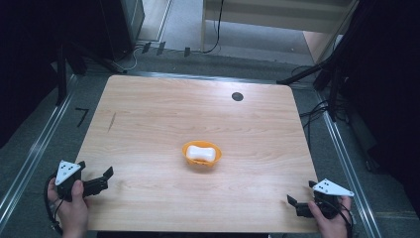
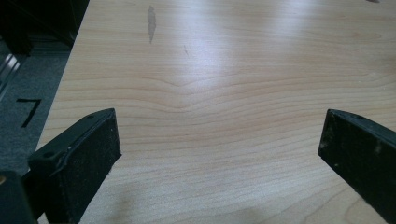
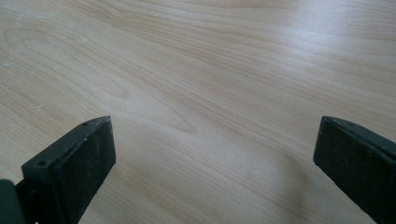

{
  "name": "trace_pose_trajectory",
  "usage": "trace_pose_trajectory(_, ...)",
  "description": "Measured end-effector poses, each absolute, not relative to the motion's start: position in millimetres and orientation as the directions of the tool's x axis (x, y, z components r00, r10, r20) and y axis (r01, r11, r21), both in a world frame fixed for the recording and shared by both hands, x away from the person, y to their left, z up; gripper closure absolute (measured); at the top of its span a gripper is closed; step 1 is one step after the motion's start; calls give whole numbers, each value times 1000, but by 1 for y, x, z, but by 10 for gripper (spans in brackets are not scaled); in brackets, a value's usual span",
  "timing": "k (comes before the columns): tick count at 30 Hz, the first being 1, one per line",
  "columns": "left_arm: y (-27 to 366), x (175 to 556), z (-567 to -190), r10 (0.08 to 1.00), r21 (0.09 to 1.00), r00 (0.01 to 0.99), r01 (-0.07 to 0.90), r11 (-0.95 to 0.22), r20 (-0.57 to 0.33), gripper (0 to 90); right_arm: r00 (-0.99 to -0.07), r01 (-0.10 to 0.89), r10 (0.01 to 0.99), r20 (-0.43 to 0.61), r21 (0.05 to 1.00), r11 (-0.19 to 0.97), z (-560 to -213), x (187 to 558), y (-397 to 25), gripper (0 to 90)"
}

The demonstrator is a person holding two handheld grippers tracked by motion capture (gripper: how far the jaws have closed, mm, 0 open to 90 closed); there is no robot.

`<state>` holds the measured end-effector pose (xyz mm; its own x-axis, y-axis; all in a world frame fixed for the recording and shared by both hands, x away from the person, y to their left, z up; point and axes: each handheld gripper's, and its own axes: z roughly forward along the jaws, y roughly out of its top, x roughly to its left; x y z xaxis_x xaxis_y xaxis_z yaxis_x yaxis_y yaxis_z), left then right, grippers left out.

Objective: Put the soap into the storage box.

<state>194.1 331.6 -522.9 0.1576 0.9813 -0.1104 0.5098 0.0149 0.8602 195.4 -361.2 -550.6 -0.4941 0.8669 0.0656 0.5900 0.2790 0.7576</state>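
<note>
Both grippers sit at the table's [image 1: 148, 114] near corners: left gripper [image 1: 94, 174] and right gripper [image 1: 300, 192], jaws spread, holding nothing. Orange bowl [image 1: 187, 151] with a white block [image 1: 202, 153] sits mid-table. Black dot [image 1: 237, 96] near far edge. Floor mark [image 2: 29, 111] reads like "7".

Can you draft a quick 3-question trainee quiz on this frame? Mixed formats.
1. True or false: the orange bowl near the middle of the table holds a white object.
2. Multiple choice: how do the jaws of the left gripper stand? A) spread apart with bare wood between them B) clamped on the bowl C) closed on a cable
3. Fill in: the small dark round spot on the tabletop lies toward the ____ edge, away from the person.

Key: 1 true. 2 A. 3 far. The right gripper, also open, sits at the near right corner, apart from the bowl.
</note>
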Motion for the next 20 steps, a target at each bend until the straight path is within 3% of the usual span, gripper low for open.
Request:
trace_pose_trajectory(11,331,194,-523,982,860,158,510,10,-105,0,-444,544,892,86,817,192,-552,187,-367,0)
trace_pose_trajectory(20,330,194,-523,983,859,156,512,4,-98,0,-457,531,887,67,820,212,-552,187,-365,0)
